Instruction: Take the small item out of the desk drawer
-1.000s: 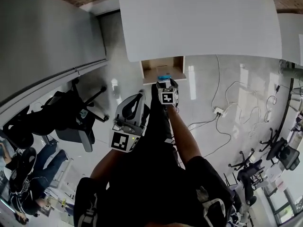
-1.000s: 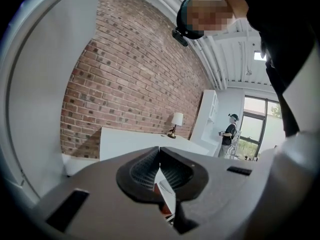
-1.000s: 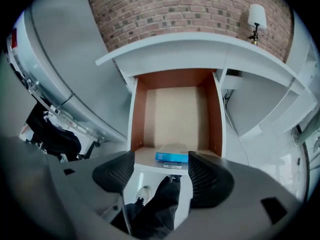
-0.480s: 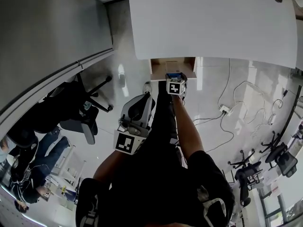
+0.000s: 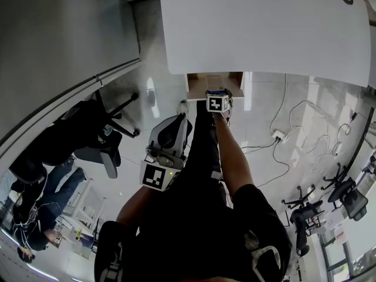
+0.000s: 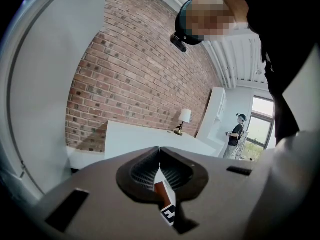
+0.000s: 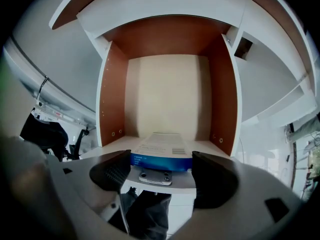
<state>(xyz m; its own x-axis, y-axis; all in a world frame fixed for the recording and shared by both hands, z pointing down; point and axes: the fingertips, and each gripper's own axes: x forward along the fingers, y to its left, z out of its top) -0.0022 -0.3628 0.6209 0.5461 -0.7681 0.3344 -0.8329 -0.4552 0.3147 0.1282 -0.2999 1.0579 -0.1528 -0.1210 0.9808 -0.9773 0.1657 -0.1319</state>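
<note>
Right gripper (image 7: 159, 170) is sitting lower over the open drawer (image 7: 114, 99) than a second ago. In head view it is pointing steeply down into it. Its jaws have just been opening wider, with the box (image 7: 161, 153) lined up between them but not gripped.

Reading this as the reach ending, with the grasp not yet made. The drawer is already pulled out from under the desk (image 5: 264, 28), so only the pick and lift are remaining.

The box, white on top with a blue front edge, is lying flat on the drawer floor, close to the front lip. It is roughly centred between the side walls. Nothing else is showing in the drawer.

Right gripper is released, jaws standing wide apart and holding nothing. The box is sitting past the pads, and a gap is showing on both sides, so there is no contact. The jaw span is looking a bit wider than the box, so it should fit.

Left gripper (image 6: 159, 149) is clenched, tips meeting on nothing. It is hanging back at the person's side, aiming at the brick wall (image 6: 140, 74), and taking no part.

Likely next: going lower until the pads are flanking the box sides, then closing. The box is thin and flat, so the pads could be skating over its top, and the drawer's front lip may be getting in the way.
</note>
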